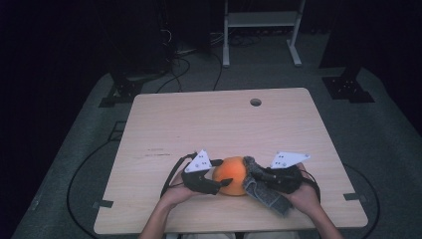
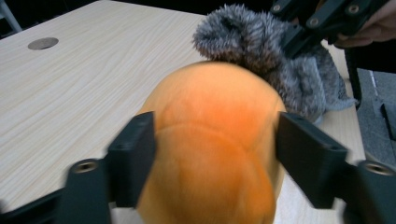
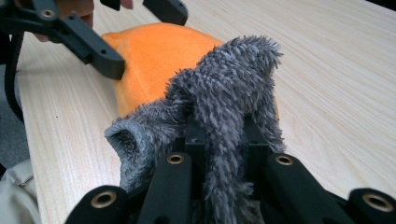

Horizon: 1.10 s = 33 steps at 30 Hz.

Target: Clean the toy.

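Observation:
An orange plush ball rests on the wooden table near its front edge. My left gripper is shut on the ball, one jaw pressed on each side of the orange plush ball. A grey fuzzy sock lies against the ball's right side. My right gripper is shut on the sock, whose fuzzy cloth bunches up between the jaws. In the right gripper view the orange ball sits just beyond the sock, with the left gripper on it.
A round cable hole sits near the table's far edge. Bare wood spreads across the far half. Cables trail from both grippers over the front edge. A white frame stands on the floor beyond the table.

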Motion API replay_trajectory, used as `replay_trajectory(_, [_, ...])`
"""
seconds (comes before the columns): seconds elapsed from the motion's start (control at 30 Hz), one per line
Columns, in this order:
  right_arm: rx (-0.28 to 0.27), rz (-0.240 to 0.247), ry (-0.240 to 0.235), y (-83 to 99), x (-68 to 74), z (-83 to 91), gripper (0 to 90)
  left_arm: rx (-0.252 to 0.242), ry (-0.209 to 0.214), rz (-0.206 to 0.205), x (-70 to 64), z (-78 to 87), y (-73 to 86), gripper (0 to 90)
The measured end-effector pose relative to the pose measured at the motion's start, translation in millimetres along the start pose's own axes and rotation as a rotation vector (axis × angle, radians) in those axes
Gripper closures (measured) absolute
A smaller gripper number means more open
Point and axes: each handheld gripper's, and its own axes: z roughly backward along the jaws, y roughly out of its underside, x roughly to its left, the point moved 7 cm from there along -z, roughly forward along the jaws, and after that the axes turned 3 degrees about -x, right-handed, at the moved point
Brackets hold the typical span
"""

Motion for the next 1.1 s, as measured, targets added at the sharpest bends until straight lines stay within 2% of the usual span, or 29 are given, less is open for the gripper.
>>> replay_trajectory(0.1, [-0.004,-0.031,-0.010,4.5,-6.1,0.5,77.0,0.020,-0.004,0.013,3.1,1.4,4.6,37.2])
replay_trajectory(0.3, [0.066,-0.081,0.032,29.5,-25.1,-2.6,77.0,0.046,0.005,0.022,7.6,6.9,11.8,38.3])
replay_trajectory(0.37, [0.081,-0.096,0.029,34.8,-27.1,-3.6,77.0,0.045,0.010,0.025,7.8,7.9,13.0,38.3])
replay_trajectory(0.47, [0.060,-0.097,0.027,29.1,-27.1,-1.1,77.1,0.050,0.010,0.030,8.8,8.9,13.8,38.3])
replay_trajectory(0.6, [0.010,-0.105,-0.009,19.9,-23.6,4.8,77.0,0.045,0.013,0.040,11.5,11.2,15.7,37.7])
replay_trajectory(0.7, [0.061,-0.111,-0.016,30.1,-22.7,-1.9,77.0,0.046,0.015,0.044,12.9,11.7,16.3,37.0])
replay_trajectory(0.77, [0.124,-0.099,-0.006,40.7,-24.4,-9.0,76.9,0.045,0.015,0.044,12.6,11.8,16.5,37.0])
replay_trajectory(0.83, [0.139,-0.106,-0.003,43.1,-27.2,-9.7,76.9,0.046,0.014,0.044,12.4,12.1,16.7,36.9])
replay_trajectory(0.93, [0.109,-0.114,0.004,37.2,-28.5,-4.7,76.9,0.046,0.012,0.041,11.7,11.9,16.8,37.0])
replay_trajectory(0.97, [0.025,-0.115,-0.012,19.5,-24.6,5.2,76.9,0.046,0.018,0.030,8.6,8.8,15.7,36.7])
replay_trajectory(1.1, [-0.043,-0.089,-0.053,1.1,-13.3,11.0,76.9,0.045,0.027,0.003,2.6,3.2,13.1,36.2])
